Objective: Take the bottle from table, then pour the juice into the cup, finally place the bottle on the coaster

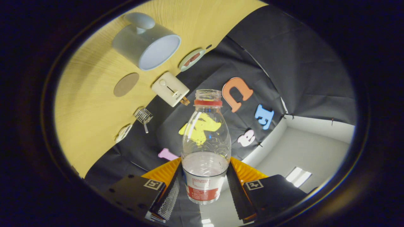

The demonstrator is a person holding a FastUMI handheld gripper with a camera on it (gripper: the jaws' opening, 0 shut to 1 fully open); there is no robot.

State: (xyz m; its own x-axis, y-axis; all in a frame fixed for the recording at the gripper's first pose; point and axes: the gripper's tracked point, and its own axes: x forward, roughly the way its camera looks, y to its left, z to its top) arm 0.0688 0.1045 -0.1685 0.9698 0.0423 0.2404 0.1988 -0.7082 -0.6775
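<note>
While the tongs (205, 186) clamp it from both sides, the clear plastic bottle (205, 148) with a red neck ring and a red-and-white label stands between the two fingers, each pressed against its lower body at the label band. Its cap is off and the mouth is open. A pale liquid fills only the lower part, its level just above the label; the upper body is see-through. The whole view is rolled hard over, so the yellow wood-grain surface (91, 104) appears tilted well beyond the bottle's neck, and the bottle is lifted clear of it.

On that surface lies the grey cup (146, 42) with a handle and a pale interior, its open mouth turned toward the camera. Near it, further in from the surface's edge, sits a round brown coaster (126, 84), flat and bare. Along the edge that meets the black cloth wall rest a cream rectangular box with a slider (170, 89), a small round dish with something red in it (191, 59), a small wire strainer-like piece (144, 115), and a small white object (123, 132) too blurred to identify.
</note>
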